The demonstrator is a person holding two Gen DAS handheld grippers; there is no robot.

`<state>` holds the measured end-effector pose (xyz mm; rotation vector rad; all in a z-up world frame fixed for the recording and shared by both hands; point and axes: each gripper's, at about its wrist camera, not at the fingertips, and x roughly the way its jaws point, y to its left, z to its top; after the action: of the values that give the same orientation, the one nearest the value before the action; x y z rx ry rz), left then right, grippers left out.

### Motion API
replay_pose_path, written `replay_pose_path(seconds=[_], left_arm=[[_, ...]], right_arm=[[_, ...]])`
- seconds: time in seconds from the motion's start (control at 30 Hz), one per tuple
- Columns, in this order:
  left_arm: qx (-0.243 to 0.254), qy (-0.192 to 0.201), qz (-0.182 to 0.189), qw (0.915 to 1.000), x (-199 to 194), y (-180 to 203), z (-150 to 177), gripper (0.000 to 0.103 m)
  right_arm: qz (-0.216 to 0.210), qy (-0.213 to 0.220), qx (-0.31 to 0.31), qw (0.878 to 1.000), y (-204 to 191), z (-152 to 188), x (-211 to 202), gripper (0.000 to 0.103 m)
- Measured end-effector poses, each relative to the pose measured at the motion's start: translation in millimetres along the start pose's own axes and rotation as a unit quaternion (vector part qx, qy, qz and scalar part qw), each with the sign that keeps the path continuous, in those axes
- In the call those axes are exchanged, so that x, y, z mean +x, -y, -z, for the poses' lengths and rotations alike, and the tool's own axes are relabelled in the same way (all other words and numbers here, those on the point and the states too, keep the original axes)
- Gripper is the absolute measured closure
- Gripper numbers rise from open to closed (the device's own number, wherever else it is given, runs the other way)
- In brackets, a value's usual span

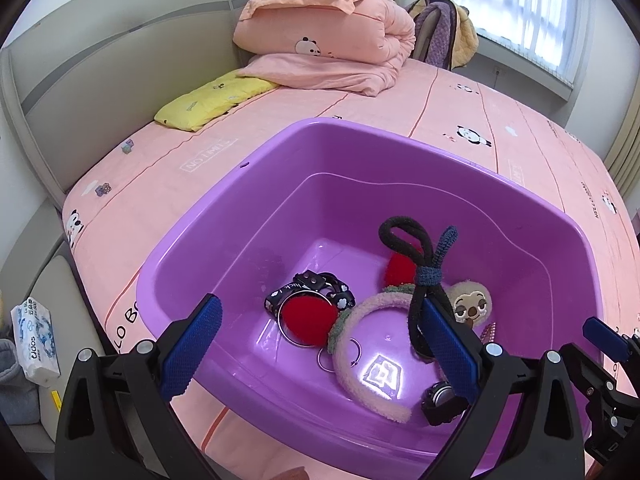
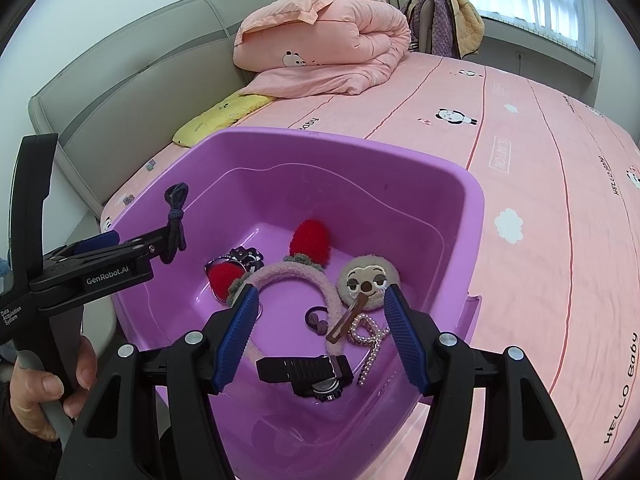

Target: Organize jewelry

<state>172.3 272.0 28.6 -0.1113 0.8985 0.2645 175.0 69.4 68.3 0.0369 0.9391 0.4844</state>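
Bed (image 1: 460,152) under a pink sheet printed with pandas and lettering. Purple tub (image 1: 560,280) set directly on it near the foot; folded pink quilt (image 1: 328,40) and yellow pillow (image 1: 212,100) lying by the grey headboard (image 1: 100,60).

hair ties (image 1: 424,268) seemingly snagged on tool (image 1: 320,344)

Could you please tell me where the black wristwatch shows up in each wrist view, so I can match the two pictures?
Left wrist: black wristwatch sits low right in the purple basin, partly behind the right finger.
Right wrist: black wristwatch sits bottom centre, between the fingers.
Shared landmark: sloth-face plush.
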Motion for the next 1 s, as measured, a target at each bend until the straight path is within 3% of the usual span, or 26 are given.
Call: replay_pose_path(seconds=[0.17, 0.33, 0.6, 0.83, 1.0], left_arm=[[-0.001, 0.001, -0.002, 1.0000, -2.2, -1.0, 2.0, 0.007], [-0.004, 0.014, -0.005, 0.9999, -14.5, -1.3, 7.2, 0.007], [-0.007, 0.051, 0.035, 0.9981, -60.9, 19.7, 25.6, 0.006], [0.049, 0.088, 0.069, 0.9926, -109.4, 87.3, 52.0, 0.006], [0.096, 0.102, 0.113, 0.9837, -136.5, 156.1, 71.8, 0.006]], right_arm=[[-0.002, 0.004, 0.005, 1.000, 5.3, 5.8, -5.7, 0.041], [-0.002, 0.038, -0.002, 0.999, 11.3, 19.8, -27.3, 0.040], [0.010, 0.146, -0.001, 0.989, 49.5, 69.2, -102.6, 0.032], [0.082, 0.156, 0.030, 0.984, 116.2, 132.9, -149.7, 0.032], [0.140, 0.155, 0.078, 0.975, 174.5, 182.7, -180.3, 0.032]])
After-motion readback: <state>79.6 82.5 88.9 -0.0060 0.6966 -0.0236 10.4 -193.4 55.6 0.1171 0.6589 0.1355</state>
